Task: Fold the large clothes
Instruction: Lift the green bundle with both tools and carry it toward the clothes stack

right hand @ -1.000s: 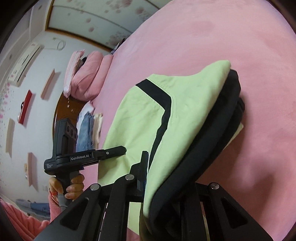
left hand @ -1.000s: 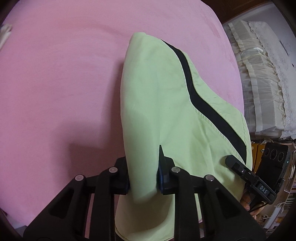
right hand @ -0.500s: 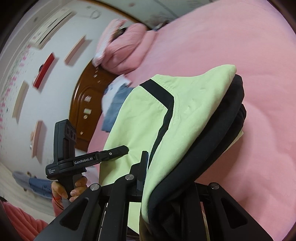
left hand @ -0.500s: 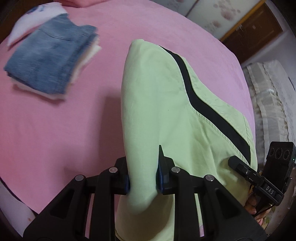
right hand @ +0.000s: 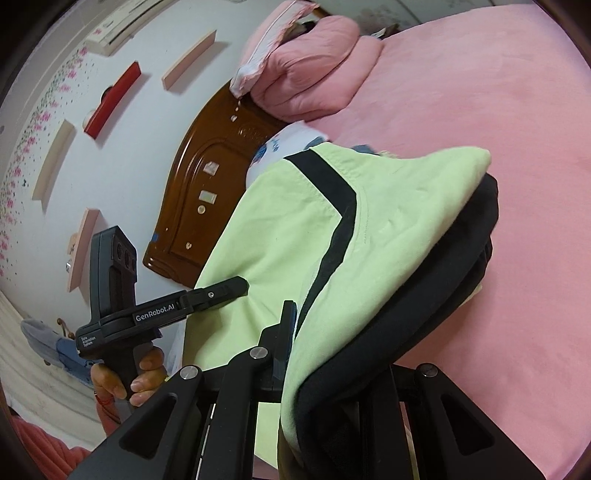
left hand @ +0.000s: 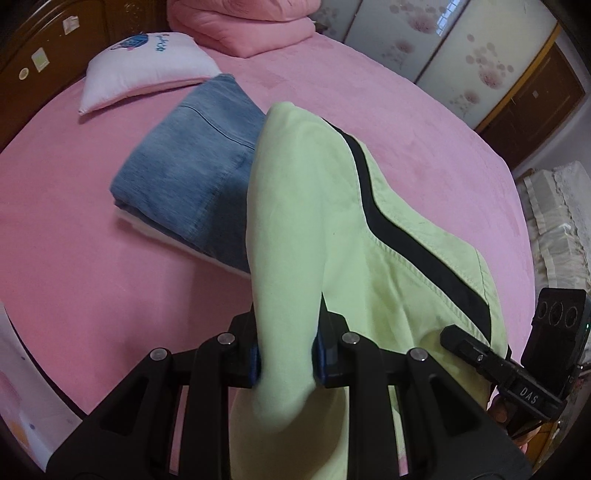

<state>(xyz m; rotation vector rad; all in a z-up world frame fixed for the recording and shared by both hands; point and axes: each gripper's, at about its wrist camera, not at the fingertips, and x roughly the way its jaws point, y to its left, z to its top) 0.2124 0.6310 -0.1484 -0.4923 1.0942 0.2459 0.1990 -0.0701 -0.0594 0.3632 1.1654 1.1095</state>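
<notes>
Moved: both grippers carried the green garment (left hand: 317, 229) across the bed toward the headboard end; folded jeans and pillow now in left wrist view, absent a second ago.
Left gripper (left hand: 288, 354): fingers pinching a bunched fold of the garment, cloth pressed between both pads.
Right gripper (right hand: 332, 354): fingers clamped on the garment's black-lined edge; far finger hidden under cloth.
Garment: light green, black stripe, black lining; lifted off the bed, slung between the two grippers, far tip over the folded jeans (left hand: 192, 162).
Surface: bed (left hand: 66, 229) with pink cover.
Room: dark wood headboard (right hand: 199, 206), white wall with shelves (right hand: 55, 158), floral sliding doors (left hand: 424, 40).
Count: 1 green garment; 1 jeans stack, white cloth beneath; 1 white pillow (left hand: 147, 66); 1 pink quilt pile (left hand: 243, 26); 2 grippers; hand (right hand: 125, 376) on left handle.
</notes>
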